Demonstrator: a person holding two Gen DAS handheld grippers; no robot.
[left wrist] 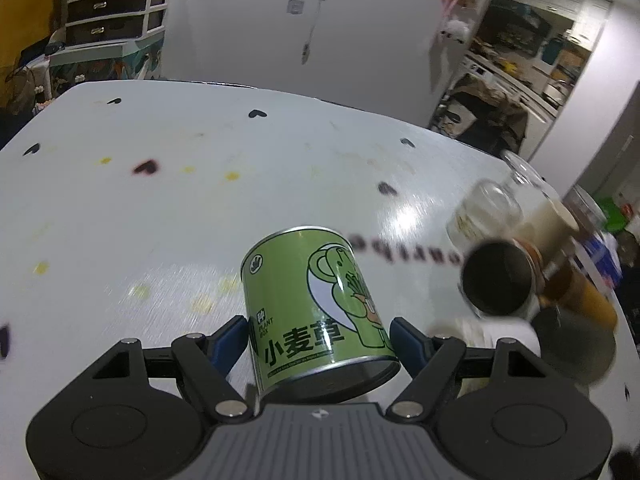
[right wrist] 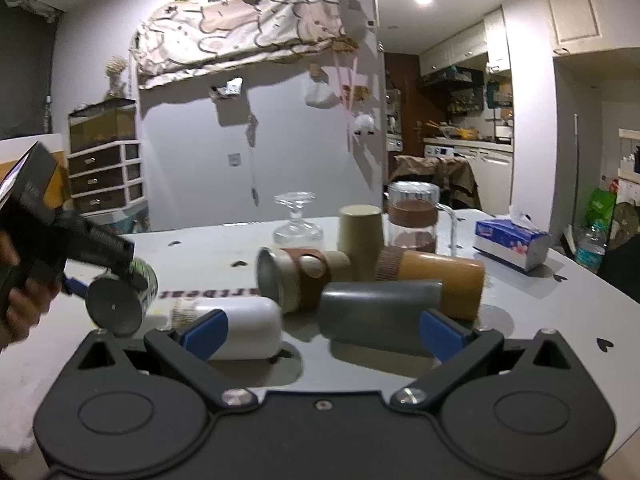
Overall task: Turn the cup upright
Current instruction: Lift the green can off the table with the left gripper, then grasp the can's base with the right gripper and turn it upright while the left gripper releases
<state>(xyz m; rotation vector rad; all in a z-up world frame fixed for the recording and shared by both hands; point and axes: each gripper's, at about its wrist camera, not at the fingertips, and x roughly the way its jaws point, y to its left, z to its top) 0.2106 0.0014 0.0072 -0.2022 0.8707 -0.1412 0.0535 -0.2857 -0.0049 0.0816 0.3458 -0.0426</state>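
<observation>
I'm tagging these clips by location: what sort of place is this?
Most likely a lived-in home, a dining area opening onto a kitchen: kitchen cabinets and a cluttered counter behind, a drawer unit by the wall, a tissue box on the white table.

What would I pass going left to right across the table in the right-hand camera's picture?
Green can held in the left gripper → white cup lying down → grey cup lying down → tissue box.
</observation>
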